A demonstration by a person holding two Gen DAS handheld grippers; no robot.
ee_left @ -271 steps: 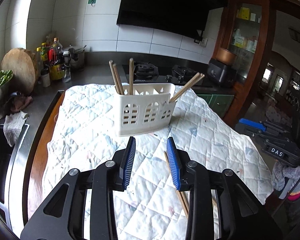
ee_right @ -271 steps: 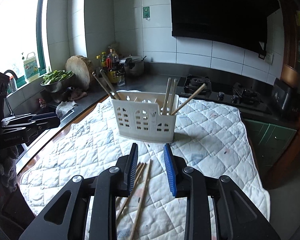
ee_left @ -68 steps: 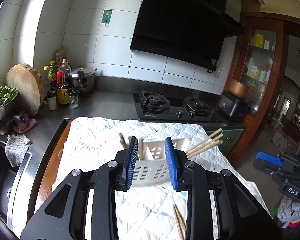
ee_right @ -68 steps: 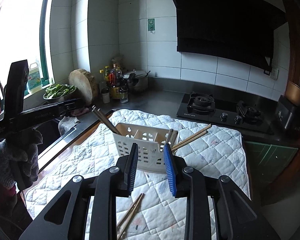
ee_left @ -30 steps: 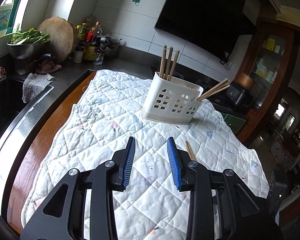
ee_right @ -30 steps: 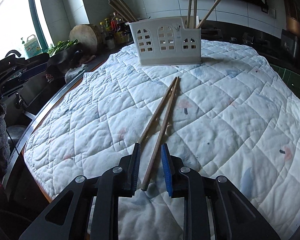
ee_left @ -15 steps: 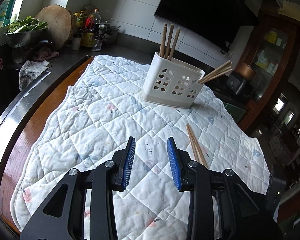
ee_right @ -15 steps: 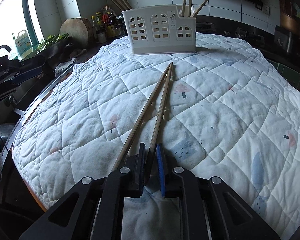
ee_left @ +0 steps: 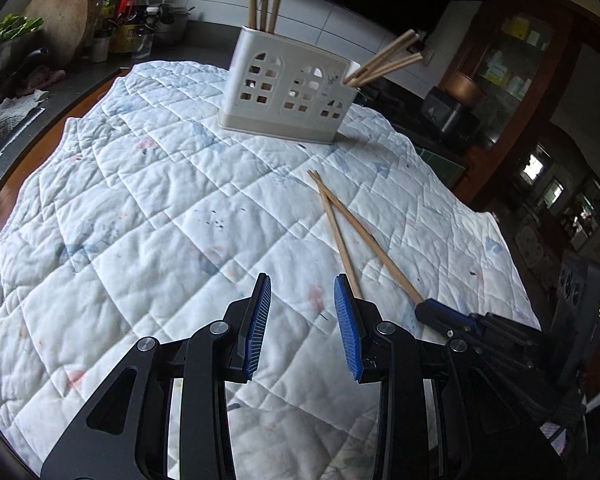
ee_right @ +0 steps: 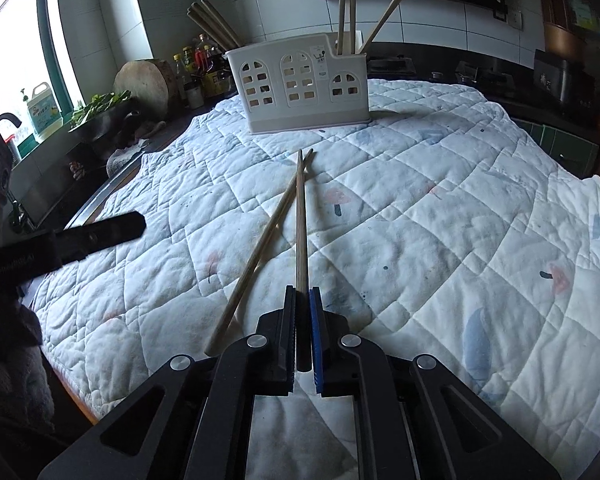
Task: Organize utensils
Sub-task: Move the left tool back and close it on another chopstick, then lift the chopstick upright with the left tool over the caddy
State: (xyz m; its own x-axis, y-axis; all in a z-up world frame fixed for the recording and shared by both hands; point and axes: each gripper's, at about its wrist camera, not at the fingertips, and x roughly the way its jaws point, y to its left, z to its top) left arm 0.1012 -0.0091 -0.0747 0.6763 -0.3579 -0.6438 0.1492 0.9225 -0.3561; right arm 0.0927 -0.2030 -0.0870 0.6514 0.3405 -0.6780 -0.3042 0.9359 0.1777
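A white slotted utensil holder stands on the quilted cloth with several wooden chopsticks upright or leaning in it. Two loose chopsticks lie crossed on the cloth. My right gripper is shut on the near end of one chopstick; the gripper also shows in the left wrist view. The other chopstick lies free just to its left. My left gripper is open and empty, low over the cloth, left of the chopsticks.
The white quilted cloth covers a wooden counter. A sink, a bowl of greens, a round chopping board and bottles stand at the left. A gas hob is behind the holder.
My right gripper has closed fully on one chopstick and turned its near end away from the other. My left gripper has moved lower and nearer the chopsticks, still open.
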